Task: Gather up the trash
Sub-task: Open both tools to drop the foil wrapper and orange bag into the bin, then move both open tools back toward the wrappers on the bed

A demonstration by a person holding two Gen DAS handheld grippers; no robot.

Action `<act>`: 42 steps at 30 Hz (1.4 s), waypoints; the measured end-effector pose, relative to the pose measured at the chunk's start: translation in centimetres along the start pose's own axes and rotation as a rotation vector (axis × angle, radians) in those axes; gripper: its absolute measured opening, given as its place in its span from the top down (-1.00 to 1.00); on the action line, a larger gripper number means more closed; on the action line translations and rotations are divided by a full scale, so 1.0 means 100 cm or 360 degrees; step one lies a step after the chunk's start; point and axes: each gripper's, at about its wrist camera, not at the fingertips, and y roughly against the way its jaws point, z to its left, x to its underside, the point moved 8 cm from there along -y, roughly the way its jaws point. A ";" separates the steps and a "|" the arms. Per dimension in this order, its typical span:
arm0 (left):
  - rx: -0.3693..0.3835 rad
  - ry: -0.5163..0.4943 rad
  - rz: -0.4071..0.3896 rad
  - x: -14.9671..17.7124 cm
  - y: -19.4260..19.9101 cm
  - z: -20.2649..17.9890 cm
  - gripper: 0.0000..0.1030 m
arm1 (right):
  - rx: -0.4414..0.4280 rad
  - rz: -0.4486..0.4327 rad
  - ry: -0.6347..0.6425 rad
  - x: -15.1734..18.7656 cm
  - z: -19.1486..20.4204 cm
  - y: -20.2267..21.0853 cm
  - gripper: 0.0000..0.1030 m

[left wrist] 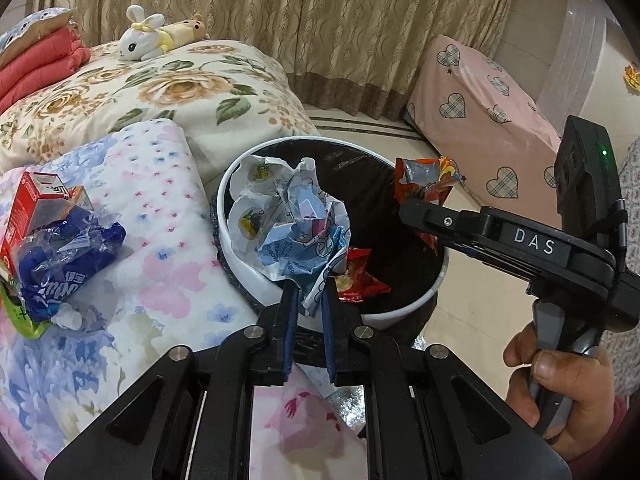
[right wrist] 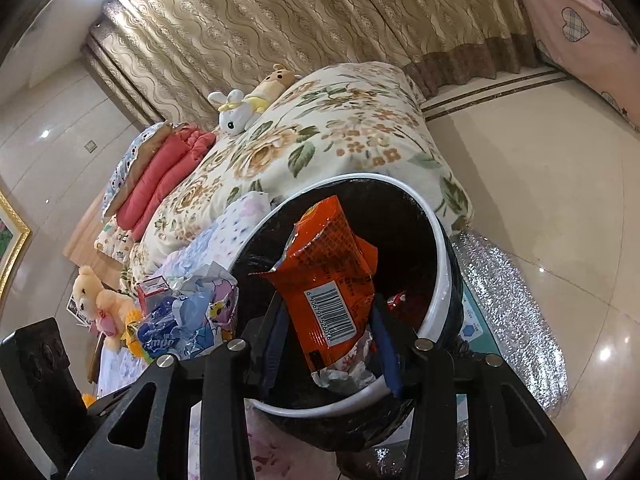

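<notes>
Two grippers each pinch one piece of trash over one white bin (left wrist: pixel 244 280): the left gripper (left wrist: pixel 310 300) holds a crumpled blue-white wrapper (left wrist: pixel 296 232), the right gripper (right wrist: pixel 328 344) an orange snack bag (right wrist: pixel 332 276). One red packet (left wrist: pixel 360 280) lies inside the bin. One red carton (left wrist: pixel 36 216) and one blue wrapper (left wrist: pixel 68 256) lie on the floral bed (left wrist: pixel 160 240) beside it.

Black tongs (left wrist: pixel 309 300), blue pads (left wrist: pixel 291 322), silver screws, white "DAS" lettering
</notes>
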 end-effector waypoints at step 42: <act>-0.0243 0.0501 -0.0093 0.094 0.094 0.152 0.12 | -0.0168 0.0090 0.0251 0.078 0.120 -0.010 -0.76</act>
